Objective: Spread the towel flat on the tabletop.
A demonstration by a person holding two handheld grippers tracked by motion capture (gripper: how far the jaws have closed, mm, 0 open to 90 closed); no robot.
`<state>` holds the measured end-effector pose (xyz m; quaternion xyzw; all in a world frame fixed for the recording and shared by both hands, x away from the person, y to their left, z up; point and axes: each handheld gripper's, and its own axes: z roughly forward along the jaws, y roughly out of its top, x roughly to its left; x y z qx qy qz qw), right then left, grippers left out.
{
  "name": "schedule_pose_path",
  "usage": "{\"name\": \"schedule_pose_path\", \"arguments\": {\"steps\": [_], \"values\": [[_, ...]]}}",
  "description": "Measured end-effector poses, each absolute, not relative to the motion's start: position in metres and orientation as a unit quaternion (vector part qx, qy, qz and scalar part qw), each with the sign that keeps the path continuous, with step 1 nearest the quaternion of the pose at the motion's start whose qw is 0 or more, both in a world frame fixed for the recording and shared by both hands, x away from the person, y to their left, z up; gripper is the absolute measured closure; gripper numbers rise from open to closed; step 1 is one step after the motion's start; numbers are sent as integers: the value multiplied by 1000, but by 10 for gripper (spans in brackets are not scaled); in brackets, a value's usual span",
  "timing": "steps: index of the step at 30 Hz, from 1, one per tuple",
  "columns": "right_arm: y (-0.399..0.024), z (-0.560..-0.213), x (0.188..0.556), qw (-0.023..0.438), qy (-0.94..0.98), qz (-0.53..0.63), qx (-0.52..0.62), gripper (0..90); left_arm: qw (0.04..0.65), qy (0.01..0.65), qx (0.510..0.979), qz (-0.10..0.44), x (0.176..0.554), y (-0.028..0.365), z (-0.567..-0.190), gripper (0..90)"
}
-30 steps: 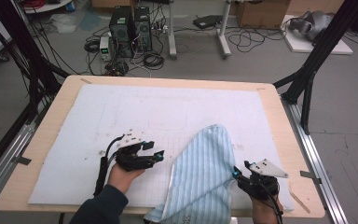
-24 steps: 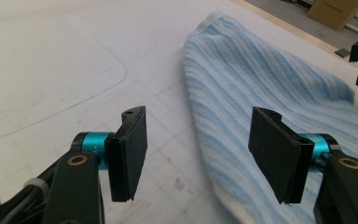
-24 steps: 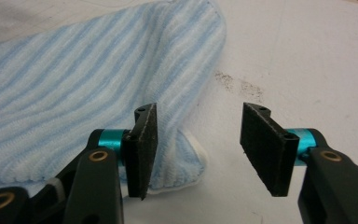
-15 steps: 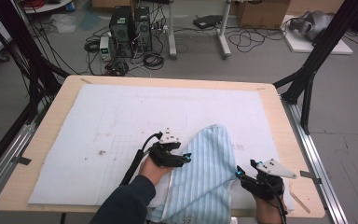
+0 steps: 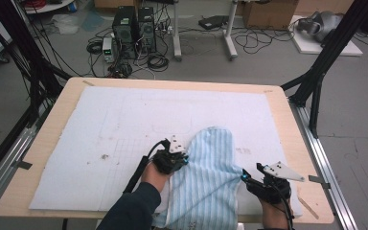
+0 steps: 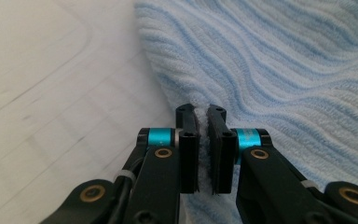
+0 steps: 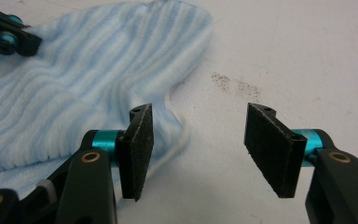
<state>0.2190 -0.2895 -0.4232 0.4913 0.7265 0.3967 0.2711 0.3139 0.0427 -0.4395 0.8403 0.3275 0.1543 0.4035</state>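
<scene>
Your left gripper (image 6: 203,122) has just been closing and now pinches the left edge of the striped towel (image 5: 206,182), which lies bunched near the table's (image 5: 52,120) near edge. Your right gripper (image 7: 200,140) stands open beside the right edge, holding nothing. Next: clamp that edge, then spread.

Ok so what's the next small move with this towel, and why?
Probably close the right tool on the towel's near edge. The left tool has just been closing and now pinches the towel's left edge, while the right tool's jaws stand open with only bare mat between them, the towel just beside one jaw.
</scene>
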Motion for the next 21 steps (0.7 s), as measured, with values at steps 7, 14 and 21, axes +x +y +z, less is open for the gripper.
{"name": "schedule_pose_path", "arguments": {"steps": [7,14,21], "values": [[-276,-424,228,263,727,405,489,421,416,379,807,178,310,103,-431,840],[-252,-427,243,240,740,403,481,470,422,406,786,200,299,145,-433,836],[-203,-428,269,186,771,415,446,462,448,419,768,185,295,157,-434,497]]}}
